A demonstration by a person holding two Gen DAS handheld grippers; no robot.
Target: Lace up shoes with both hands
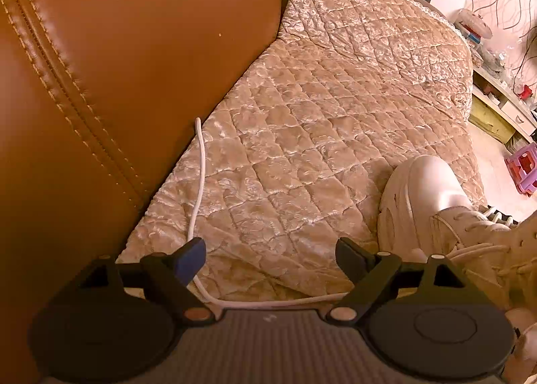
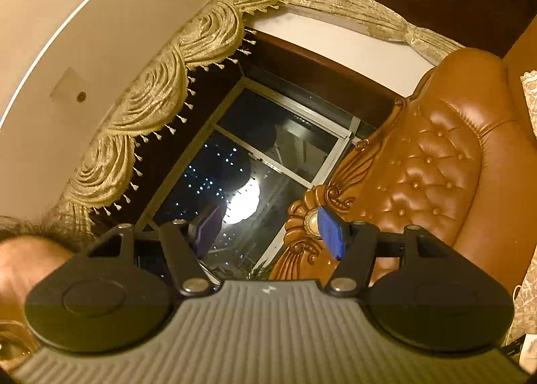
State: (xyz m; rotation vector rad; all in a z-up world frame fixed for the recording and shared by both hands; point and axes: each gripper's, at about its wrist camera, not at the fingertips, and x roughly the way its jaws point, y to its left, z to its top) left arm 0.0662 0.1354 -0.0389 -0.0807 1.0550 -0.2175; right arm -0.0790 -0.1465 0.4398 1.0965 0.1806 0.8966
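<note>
A white high-top shoe (image 1: 446, 216) lies at the lower right of the left wrist view on a quilted beige cover (image 1: 335, 108). A loose white lace (image 1: 200, 176) runs from the sofa seam down under my left gripper (image 1: 270, 258) and across toward the shoe. That gripper points down at the cover with its jaws wide apart; the lace passes by its left blue pad (image 1: 191, 261) without being pinched. My right gripper (image 2: 268, 233) is tilted upward at a dark window (image 2: 255, 165), open with nothing between its blue pads (image 2: 330, 233). No shoe shows in the right wrist view.
A brown leather sofa back (image 1: 100, 82) rises left of the cover. Shelves with clutter (image 1: 496, 88) and a pink stool (image 1: 522, 169) stand beyond the cover's far edge. A tufted leather chair (image 2: 436, 165), draped curtains (image 2: 151, 108) and part of a person's head (image 2: 27, 249) appear in the right wrist view.
</note>
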